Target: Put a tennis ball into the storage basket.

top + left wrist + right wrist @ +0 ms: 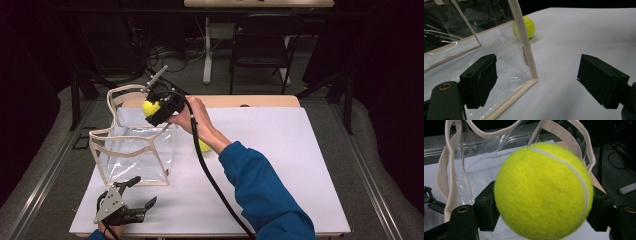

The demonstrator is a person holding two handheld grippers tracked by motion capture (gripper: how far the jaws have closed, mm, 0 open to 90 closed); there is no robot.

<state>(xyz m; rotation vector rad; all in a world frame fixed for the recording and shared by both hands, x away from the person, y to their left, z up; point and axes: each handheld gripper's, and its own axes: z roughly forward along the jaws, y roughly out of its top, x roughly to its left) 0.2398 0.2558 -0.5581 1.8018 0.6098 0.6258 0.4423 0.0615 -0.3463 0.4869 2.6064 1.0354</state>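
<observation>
A clear plastic tote bag with cream trim stands open on the white table top at the left. My right gripper hovers over the bag's far right rim, shut on a yellow tennis ball; up close that ball sits squeezed between the two black jaws above the bag's mouth. A second tennis ball lies on the table beside the bag, partly behind the forearm; it also shows past the bag's corner. My left gripper rests open near the front edge, facing the bag's near corner.
A black cable trails from the right gripper across the table. The blue-sleeved forearm crosses the middle. Beyond the table stand a black chair and a desk leg. The right half of the table top is bare.
</observation>
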